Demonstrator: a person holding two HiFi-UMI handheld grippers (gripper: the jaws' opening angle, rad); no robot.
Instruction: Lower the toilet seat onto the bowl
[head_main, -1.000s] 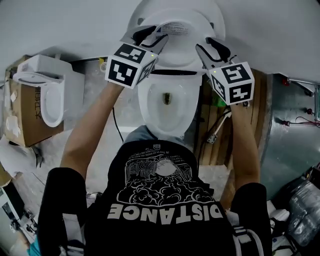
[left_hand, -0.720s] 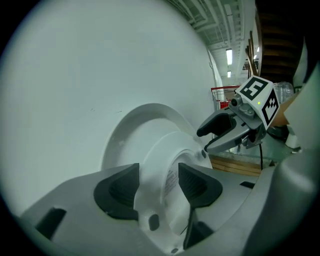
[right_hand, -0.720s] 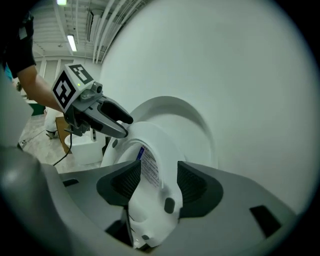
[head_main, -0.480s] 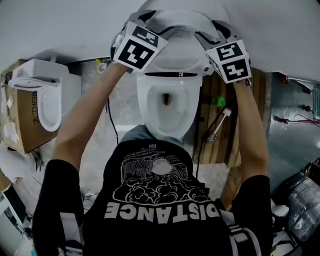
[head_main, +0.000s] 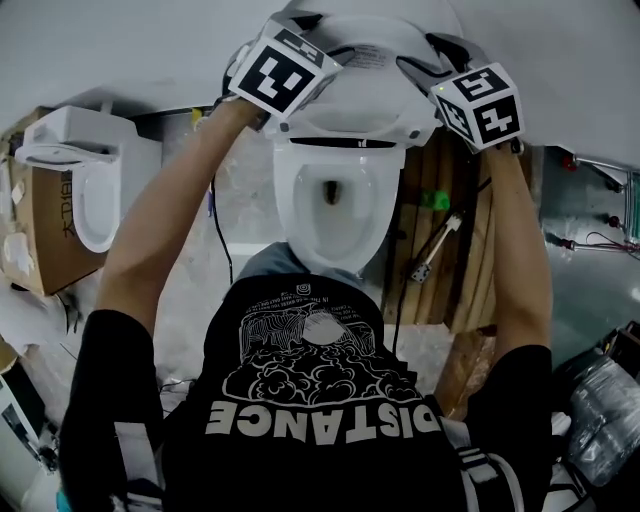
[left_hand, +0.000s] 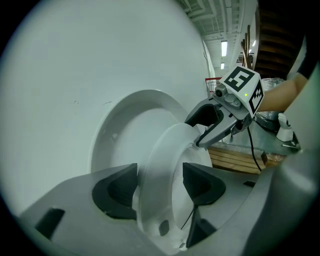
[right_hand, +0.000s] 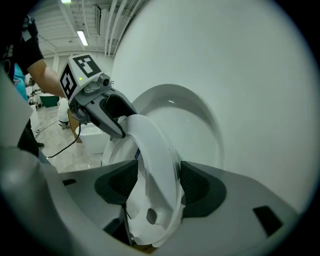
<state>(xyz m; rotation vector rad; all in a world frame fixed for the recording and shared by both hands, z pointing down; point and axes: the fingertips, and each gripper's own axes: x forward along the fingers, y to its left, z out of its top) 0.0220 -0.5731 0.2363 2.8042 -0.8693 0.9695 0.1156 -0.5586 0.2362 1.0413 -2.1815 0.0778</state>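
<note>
Head view: the toilet seat (head_main: 352, 112) stands raised at top centre of the frame, free edge uppermost. It is hinged just above the open bowl (head_main: 296, 215), which lies below it in the frame, towards the person. The left gripper (head_main: 318, 42) and right gripper (head_main: 428, 60) flank its upper edge, one each side, equally near. A second toilet (head_main: 85, 190) stands on the floor (head_main: 200, 290) at left, and a wooden pallet (head_main: 445, 250) at right. Left gripper view: the jaws have just been opening and stand wide, straddling the toilet seat (left_hand: 167, 150) without clamping it. The lid (left_hand: 125, 120) rests behind it against the wall (left_hand: 75, 60). Right gripper view: same finding, jaws just opened wide, with the toilet seat (right_hand: 152, 145) between them and, as far as can be judged, not pinched. Judgement: both must close, then swing it down-frame onto the bowl.
</note>
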